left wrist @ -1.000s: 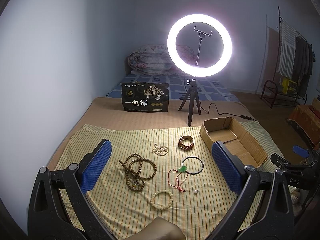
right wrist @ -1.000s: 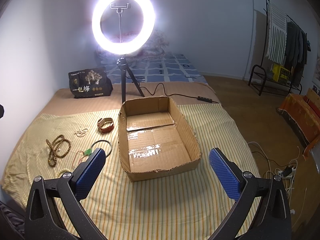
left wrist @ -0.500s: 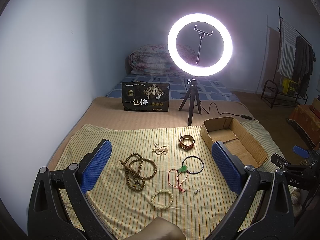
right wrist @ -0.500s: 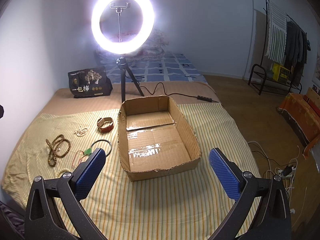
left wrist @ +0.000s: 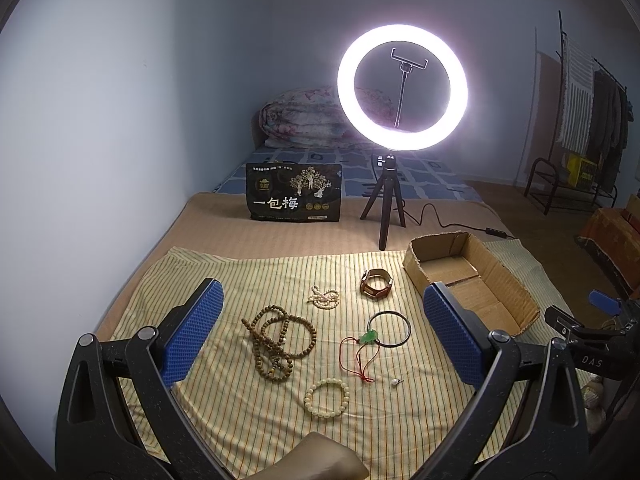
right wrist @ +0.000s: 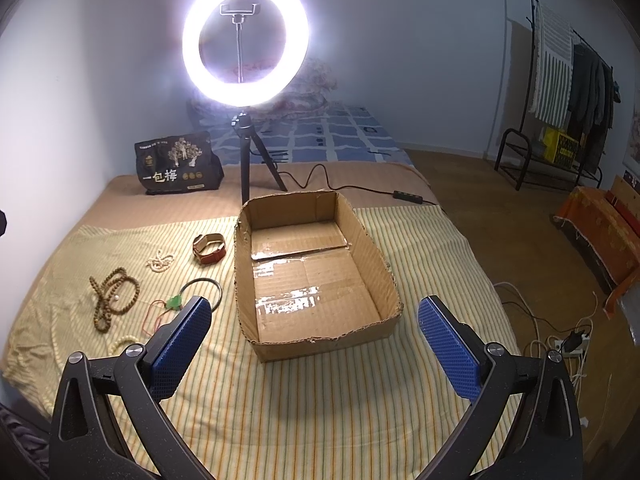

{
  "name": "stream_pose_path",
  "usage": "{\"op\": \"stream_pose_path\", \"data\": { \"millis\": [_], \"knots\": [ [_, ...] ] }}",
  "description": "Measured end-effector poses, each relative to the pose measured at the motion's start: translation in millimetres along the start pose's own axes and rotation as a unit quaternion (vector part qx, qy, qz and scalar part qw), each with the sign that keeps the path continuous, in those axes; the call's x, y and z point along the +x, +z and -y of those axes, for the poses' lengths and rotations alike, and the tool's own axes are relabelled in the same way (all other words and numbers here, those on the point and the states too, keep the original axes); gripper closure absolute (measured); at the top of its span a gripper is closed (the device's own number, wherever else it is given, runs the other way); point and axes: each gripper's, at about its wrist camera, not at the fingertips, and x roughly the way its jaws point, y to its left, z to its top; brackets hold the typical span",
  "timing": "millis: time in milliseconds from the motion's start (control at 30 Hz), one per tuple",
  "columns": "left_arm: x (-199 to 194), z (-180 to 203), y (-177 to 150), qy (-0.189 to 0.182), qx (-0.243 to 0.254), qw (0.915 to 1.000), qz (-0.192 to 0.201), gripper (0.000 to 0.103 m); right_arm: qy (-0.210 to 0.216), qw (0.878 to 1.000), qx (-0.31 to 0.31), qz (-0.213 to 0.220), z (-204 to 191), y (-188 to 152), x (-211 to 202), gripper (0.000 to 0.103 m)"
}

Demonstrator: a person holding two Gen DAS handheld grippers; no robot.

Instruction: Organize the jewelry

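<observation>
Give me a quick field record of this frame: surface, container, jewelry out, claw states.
surface: striped cloth
container: cardboard box, nothing visible inside
jewelry on cloth: brown bead strand; cream bead bracelet; black ring; green pendant on red cord; brown leather band; small white beads
left claw: open, holding nothing
right claw: open, holding nothing

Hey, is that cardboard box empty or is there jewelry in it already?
Empty. The cardboard box shows only its bare taped floor, and pieces like the wooden bead necklace and black bangle lie outside it on the striped cloth.
</observation>
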Motion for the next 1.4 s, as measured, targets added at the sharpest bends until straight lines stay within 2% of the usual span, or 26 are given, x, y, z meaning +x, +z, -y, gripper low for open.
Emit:
{"op": "stream_pose_path", "data": {
  "millis": [767, 1067, 1267, 1400],
  "knots": [
    [10.2, -10.2, -9.6, 0.014, 0.003, 0.9996, -0.025, 0.001, 0.003, 1.000, -0.011, -0.004, -13.4, 3.6, 1.1, 0.000],
    [30.9, -46.0, -12.6, 0.028, -0.043, 0.9963, -0.069, 0.001, 0.010, 1.000, -0.024, -0.010, -21.1, 1.8, 6.6, 0.000],
    [45.4, -69.4, -14.9, 0.037, -0.062, 0.9930, -0.093, 0.001, 0.033, 0.999, -0.038, -0.016, -31.8, 0.5, 16.3, 0.000],
    [63.0, -84.8, -17.5, 0.018, -0.091, 0.9874, -0.128, 0.012, 0.050, 0.996, -0.065, -0.025, -46.3, 0.3, 24.7, 0.000]
  ]
}}
